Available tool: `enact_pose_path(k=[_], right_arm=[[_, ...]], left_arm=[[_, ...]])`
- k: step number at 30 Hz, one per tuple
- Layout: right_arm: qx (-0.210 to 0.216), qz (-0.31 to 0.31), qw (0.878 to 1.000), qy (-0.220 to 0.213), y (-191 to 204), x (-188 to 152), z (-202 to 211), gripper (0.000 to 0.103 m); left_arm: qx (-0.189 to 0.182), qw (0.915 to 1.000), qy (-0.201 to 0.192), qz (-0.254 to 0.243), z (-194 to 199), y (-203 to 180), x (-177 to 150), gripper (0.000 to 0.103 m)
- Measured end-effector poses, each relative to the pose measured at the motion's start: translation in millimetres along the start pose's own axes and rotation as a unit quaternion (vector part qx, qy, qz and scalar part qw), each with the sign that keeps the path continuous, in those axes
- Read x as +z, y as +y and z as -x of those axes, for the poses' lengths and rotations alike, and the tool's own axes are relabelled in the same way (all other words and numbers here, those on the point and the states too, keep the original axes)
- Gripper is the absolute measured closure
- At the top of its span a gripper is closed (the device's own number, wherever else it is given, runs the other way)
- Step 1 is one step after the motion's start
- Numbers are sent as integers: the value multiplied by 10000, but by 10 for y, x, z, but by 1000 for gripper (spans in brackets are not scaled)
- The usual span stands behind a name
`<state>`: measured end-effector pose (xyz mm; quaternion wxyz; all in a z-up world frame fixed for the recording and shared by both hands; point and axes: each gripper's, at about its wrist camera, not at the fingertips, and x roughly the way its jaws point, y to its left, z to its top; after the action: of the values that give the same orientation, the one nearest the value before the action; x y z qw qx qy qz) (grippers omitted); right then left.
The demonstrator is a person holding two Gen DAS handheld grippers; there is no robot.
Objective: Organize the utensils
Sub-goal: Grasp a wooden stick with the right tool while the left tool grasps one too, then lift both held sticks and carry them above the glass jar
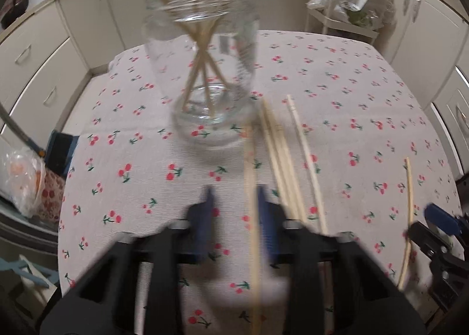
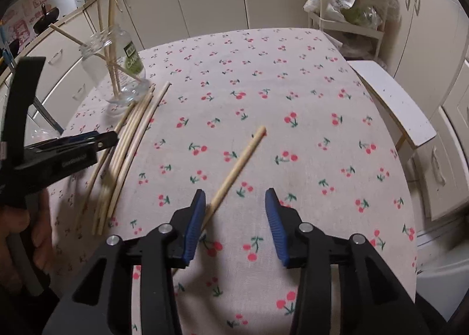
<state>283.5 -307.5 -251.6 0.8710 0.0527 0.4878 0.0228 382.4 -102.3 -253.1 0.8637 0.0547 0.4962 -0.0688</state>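
The left gripper (image 1: 234, 197), black-framed with blue finger pads, has its jaws apart over the cherry-print tablecloth (image 1: 351, 77). One pale wooden chopstick (image 1: 251, 188) runs lengthwise through the gap, close along the right-hand pad; whether it touches that pad is blurred. Just beyond the fingers, a loose bundle of wooden chopsticks (image 1: 278, 147) lies on the cloth, its far ends reaching beside the base of a clear glass jar (image 1: 205, 71). The jar stands upright and holds several more chopsticks (image 1: 202, 42) that cross inside it and lean out over the rim.

The right gripper (image 2: 234, 212), of the same black and blue make, is also spread wide. A single wooden chopstick (image 2: 237, 168) lies slanted on the tablecloth (image 2: 293, 71), its near end at the left-hand pad (image 2: 193, 223) and its far end pointing away towards the middle of the table. Well apart to the left lies the bundle (image 2: 132, 141), with the jar (image 2: 117, 71) past it near the table's far left corner.
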Motion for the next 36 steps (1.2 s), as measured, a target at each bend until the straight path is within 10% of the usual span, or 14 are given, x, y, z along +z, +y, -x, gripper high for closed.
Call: enact_pose_path(k=[6, 11, 15, 27, 31, 36], right_arm=[[161, 620, 9979, 18, 237, 17, -67, 90], [372, 355, 9986, 125, 165, 59, -85, 88], [287, 236, 9992, 127, 172, 142, -84, 65], [-208, 203, 9995, 124, 151, 199, -173, 61], [-243, 678, 9974, -33, 307, 206, -242, 95], [516, 140, 9986, 0, 240, 263, -218, 97]], left_arm=[[-501, 9984, 139, 235, 104, 127, -145, 98], [-703, 9967, 299, 275, 131, 254, -205, 98], [-628, 9971, 326, 263, 83, 257, -127, 98], [-440, 9987, 233, 46, -27, 167, 58, 97], [-602, 9981, 158, 40, -17, 191, 29, 98], [-1037, 9938, 20, 403, 98, 388, -55, 98]])
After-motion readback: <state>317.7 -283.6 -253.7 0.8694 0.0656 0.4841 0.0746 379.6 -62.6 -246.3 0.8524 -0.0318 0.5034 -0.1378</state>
